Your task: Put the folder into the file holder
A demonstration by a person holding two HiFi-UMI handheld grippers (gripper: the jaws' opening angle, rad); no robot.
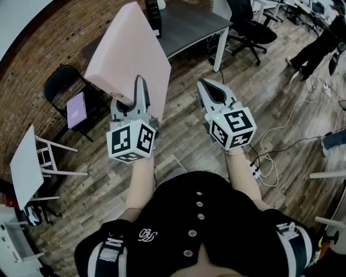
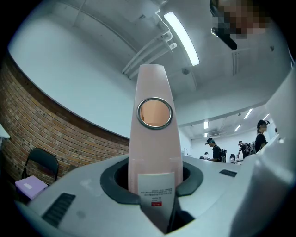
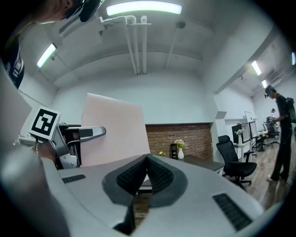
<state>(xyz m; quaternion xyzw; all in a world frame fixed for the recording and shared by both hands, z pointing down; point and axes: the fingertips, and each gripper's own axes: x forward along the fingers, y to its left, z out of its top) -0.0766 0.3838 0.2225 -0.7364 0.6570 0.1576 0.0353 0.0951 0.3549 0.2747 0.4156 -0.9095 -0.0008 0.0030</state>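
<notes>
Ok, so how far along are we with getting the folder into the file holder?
Done: the pink folder is picked up, clamped in the left gripper and held in the air. In hand: the carry to the holder; the right gripper is shut and empty. Left: the folder is in no holder yet; a dark upright thing on the desk may be it.

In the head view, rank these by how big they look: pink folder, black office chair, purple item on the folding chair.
1. pink folder, helped by being nearest the camera.
2. black office chair.
3. purple item.
</notes>
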